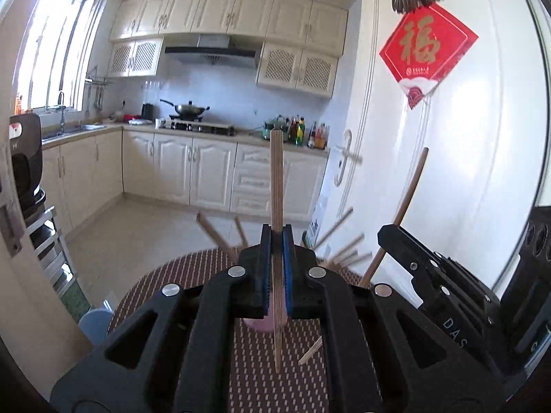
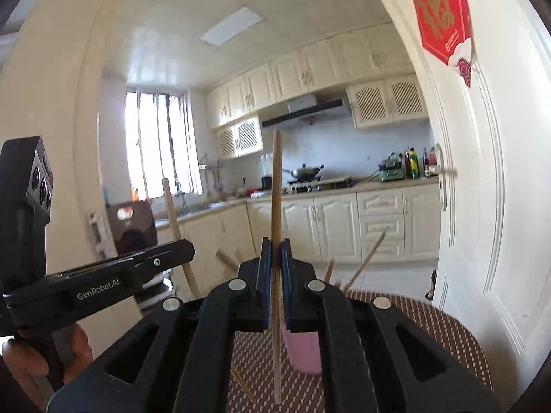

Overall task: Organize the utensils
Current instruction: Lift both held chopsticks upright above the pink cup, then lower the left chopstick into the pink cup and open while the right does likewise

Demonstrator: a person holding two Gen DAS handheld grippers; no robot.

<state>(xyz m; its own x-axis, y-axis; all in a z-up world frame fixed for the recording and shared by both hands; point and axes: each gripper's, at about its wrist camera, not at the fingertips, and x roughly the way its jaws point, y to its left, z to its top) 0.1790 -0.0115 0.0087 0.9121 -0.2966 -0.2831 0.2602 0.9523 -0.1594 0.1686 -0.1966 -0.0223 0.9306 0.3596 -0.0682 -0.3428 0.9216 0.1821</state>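
My left gripper [image 1: 277, 237] is shut on a wooden chopstick [image 1: 276, 179] held upright above the round table [image 1: 193, 275]. My right gripper [image 2: 273, 251] is shut on another upright chopstick [image 2: 276, 186]. A pink cup [image 2: 303, 351] stands on the table just beyond both grippers; in the left wrist view only its base [image 1: 258, 325] shows. Several chopsticks [image 1: 344, 251] lean out of it. A loose chopstick [image 1: 310, 351] lies on the table. The right gripper's body [image 1: 430, 275] shows at right in the left view, its chopstick [image 1: 409, 199] slanting up.
The table has a brown patterned cloth [image 2: 447, 327]. A white door [image 1: 447, 137] with a red paper square [image 1: 427, 44] stands close on the right. Kitchen cabinets [image 1: 189, 172] and a stove with a wok [image 1: 189, 108] lie beyond. A blue bin [image 1: 94, 323] sits by the table.
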